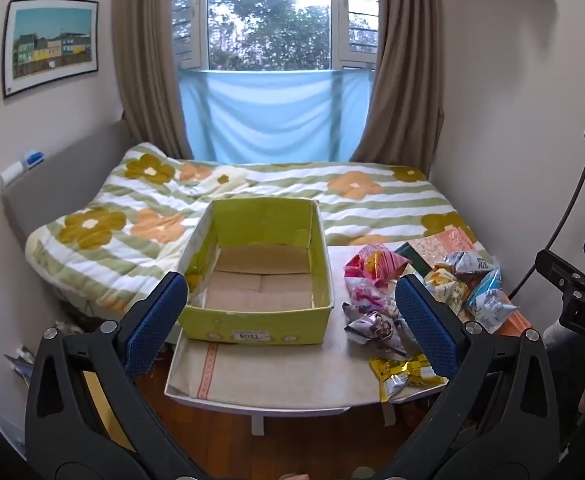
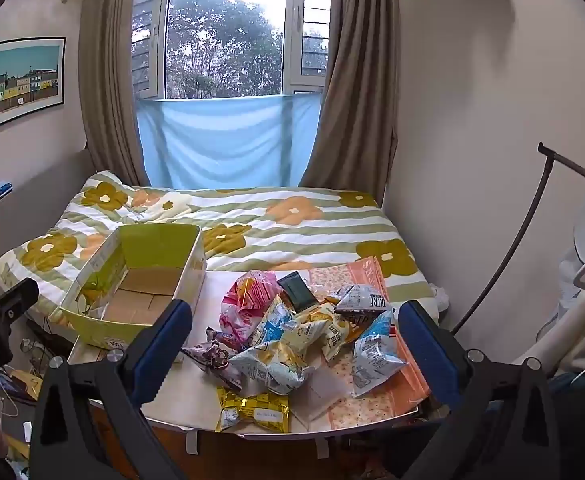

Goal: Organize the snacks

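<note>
An empty green cardboard box stands on the left of a small white table; it also shows in the right wrist view. A pile of snack packets lies on the table's right half, with a gold packet at the front edge; the pile also shows in the left wrist view. My left gripper is open and empty, held back from the box. My right gripper is open and empty, held back from the pile.
A bed with a flowered quilt lies behind the table, under a window with brown curtains. An orange patterned cloth covers the table's right side. A black stand is at the right wall. Clutter lies on the wooden floor.
</note>
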The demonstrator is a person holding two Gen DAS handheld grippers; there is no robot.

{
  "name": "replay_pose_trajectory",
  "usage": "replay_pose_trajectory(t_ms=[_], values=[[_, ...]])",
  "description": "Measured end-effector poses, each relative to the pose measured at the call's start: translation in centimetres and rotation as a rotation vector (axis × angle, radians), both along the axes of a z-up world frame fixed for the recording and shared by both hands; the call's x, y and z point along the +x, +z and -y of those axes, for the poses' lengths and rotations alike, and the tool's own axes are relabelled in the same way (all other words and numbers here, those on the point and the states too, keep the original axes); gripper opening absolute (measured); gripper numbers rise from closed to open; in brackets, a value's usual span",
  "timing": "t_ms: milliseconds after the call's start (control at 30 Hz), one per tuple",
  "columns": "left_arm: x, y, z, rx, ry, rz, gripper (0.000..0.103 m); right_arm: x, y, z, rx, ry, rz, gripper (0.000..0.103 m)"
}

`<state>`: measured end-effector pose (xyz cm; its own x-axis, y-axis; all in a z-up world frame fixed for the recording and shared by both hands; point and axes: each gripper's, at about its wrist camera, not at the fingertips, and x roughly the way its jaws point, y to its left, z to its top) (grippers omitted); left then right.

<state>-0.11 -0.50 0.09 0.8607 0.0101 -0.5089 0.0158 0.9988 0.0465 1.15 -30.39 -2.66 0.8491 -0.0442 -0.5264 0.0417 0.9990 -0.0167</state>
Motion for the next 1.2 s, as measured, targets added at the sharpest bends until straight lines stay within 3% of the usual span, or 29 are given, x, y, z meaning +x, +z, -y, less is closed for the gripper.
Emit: replay_pose_trajectory(t_ms=[1200], values=[[1.0, -1.2, -0.2, -0.017, -0.002, -0.047, 0.103, 0.8, -1.2, -0.1, 0.027, -0.019, -0.054, 0.103]])
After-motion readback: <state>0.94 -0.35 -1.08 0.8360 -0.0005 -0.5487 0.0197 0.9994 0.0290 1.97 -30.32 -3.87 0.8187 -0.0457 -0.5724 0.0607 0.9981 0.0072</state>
